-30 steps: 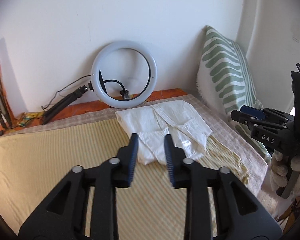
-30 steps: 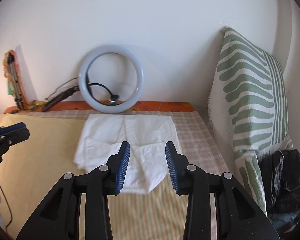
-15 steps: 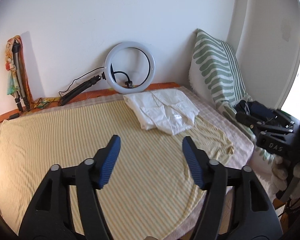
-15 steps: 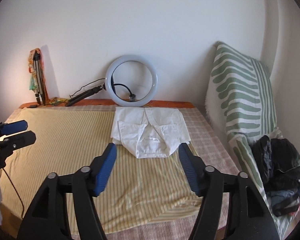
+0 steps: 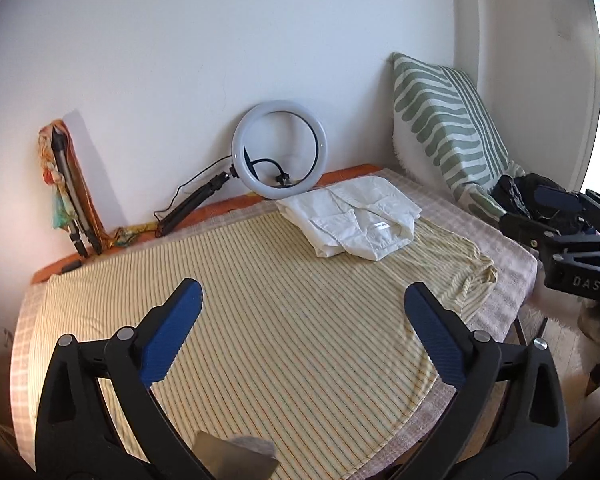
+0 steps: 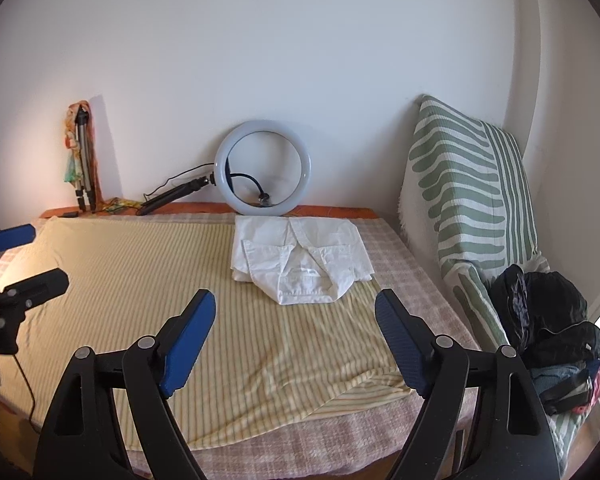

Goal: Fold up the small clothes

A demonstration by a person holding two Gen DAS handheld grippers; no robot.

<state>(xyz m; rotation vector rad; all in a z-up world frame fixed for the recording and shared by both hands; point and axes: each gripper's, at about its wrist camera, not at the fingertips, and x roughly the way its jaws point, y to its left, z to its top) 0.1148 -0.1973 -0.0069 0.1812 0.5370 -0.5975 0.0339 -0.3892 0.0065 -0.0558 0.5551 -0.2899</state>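
my left gripper [image 5: 302, 304] and right gripper [image 6: 294, 314] have both just been opening, now spread wide, nothing between them. folded white cotton shirt [image 6: 300, 258] lies well ahead at the bed's far edge, right gripper squarer to it.

I see one white shirt [image 6: 300, 262], folded into a compact bundle with collar and placket on top, slightly rumpled. It lies flat at the bed's far side, straddling the yellow striped sheet [image 6: 140, 280] edge, just before the wall.
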